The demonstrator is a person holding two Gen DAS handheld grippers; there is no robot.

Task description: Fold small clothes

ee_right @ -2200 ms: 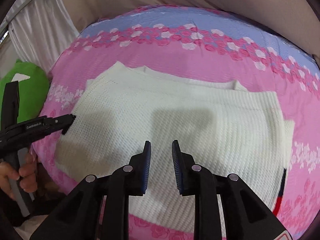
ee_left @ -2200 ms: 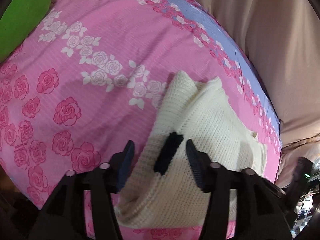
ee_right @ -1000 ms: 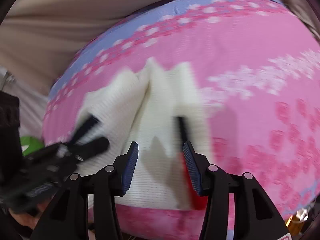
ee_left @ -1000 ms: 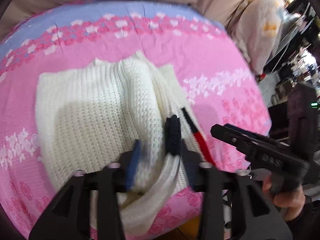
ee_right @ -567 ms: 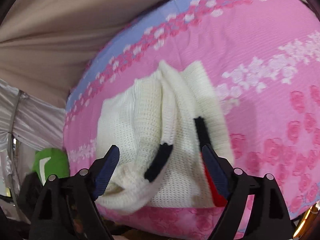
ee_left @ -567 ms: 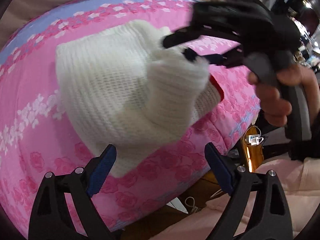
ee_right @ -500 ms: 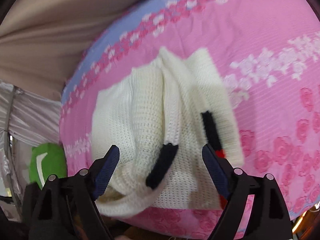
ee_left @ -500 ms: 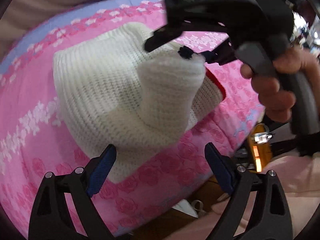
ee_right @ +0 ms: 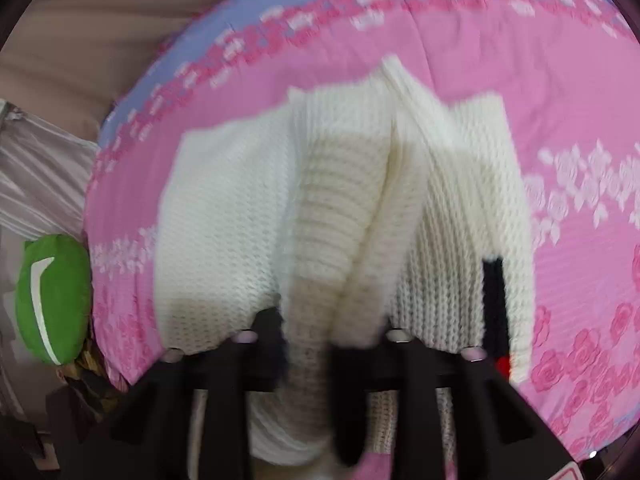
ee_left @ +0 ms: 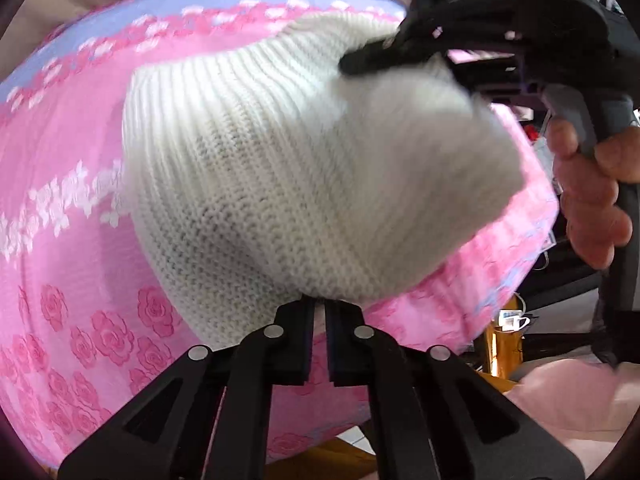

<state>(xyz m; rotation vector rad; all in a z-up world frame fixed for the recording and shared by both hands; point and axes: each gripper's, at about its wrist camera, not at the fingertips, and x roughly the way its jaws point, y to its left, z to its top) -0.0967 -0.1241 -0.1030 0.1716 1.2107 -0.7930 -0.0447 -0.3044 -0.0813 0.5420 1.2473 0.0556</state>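
The cream-white knitted sweater (ee_left: 288,168) lies bunched near the front edge of the bed with the pink rose-print sheet (ee_left: 60,208). The left gripper (ee_left: 319,312) has its fingers pressed together, pinching the sweater's near edge. The right gripper (ee_right: 306,344) pinches a lifted fold of it between its fingers, near the bed's right edge.
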